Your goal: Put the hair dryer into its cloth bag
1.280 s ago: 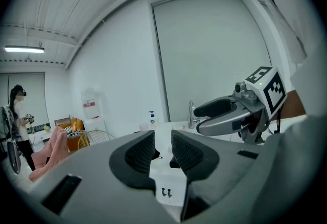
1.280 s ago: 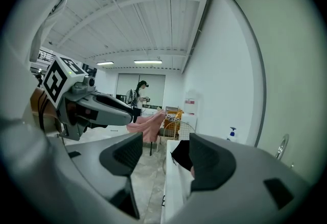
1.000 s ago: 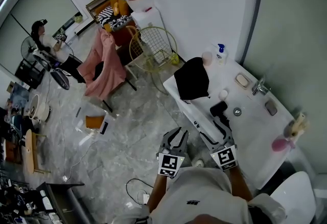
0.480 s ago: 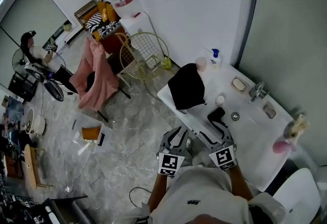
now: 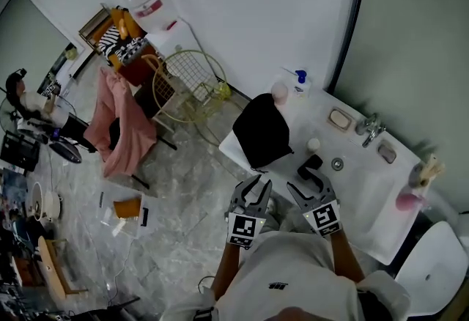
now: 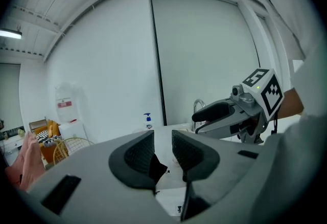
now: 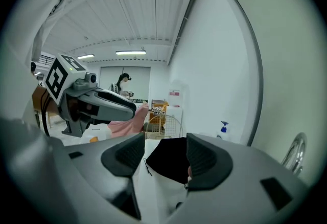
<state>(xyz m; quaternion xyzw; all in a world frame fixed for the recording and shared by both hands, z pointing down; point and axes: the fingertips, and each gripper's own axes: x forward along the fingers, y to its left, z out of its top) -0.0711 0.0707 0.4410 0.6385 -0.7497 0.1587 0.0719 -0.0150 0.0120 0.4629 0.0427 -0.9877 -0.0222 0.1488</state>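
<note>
The hair dryer [image 5: 311, 164] lies on the white counter [image 5: 366, 202] just right of the black cloth bag [image 5: 262, 129], on the bag's sink side and apart from it. The right gripper [image 5: 305, 182] hangs on the person's side of the bag, directly short of the dryer, so it is clearly the nearer one. Its jaws stand fairly wide with nothing between them, and they have just been narrowing. The left gripper [image 5: 251, 186] points at the bag's near edge, its jaws a narrow gap apart and empty. The dryer looks too small to settle its long axis. I judge that the right hand reaches straight ahead for it.
</note>
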